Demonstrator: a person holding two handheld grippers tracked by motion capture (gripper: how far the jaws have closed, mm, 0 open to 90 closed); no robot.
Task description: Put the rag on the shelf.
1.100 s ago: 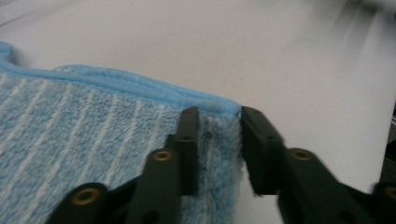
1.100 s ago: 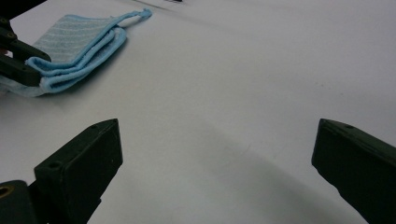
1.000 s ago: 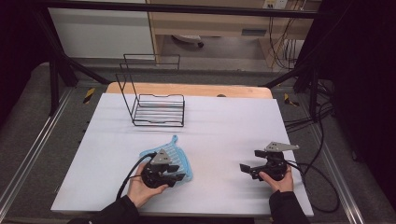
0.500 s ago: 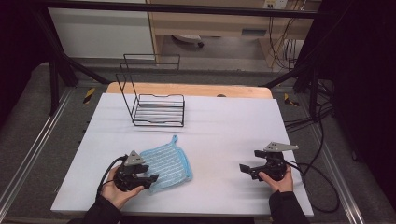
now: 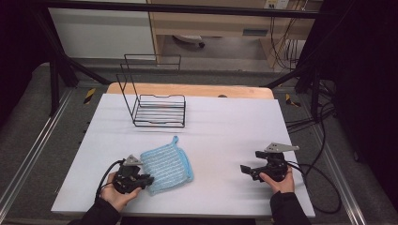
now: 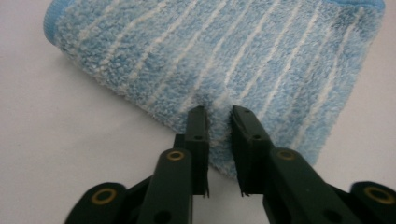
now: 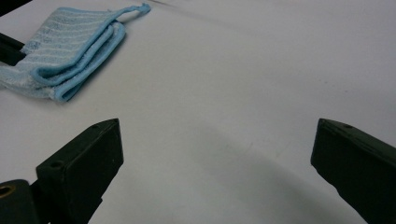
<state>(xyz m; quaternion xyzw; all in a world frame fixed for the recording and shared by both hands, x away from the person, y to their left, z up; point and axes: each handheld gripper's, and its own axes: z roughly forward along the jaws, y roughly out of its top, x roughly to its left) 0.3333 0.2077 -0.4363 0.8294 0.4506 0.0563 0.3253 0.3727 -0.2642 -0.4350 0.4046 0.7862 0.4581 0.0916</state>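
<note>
White table (image 5: 225, 126), wire rack (image 5: 157, 105) at the far side; folded blue cloth (image 5: 166, 164) lay near the front left.
Left gripper (image 6: 218, 116) had just been closing, jaws pinching the cloth's edge; right gripper (image 7: 215, 154) gaped empty. Risk: the shallow bite could catch one layer only, so the fold would open.

High view overlooks the white table (image 5: 225, 136); both gripper views sit low, sharing the blue striped terry cloth (image 6: 224, 60).
</note>
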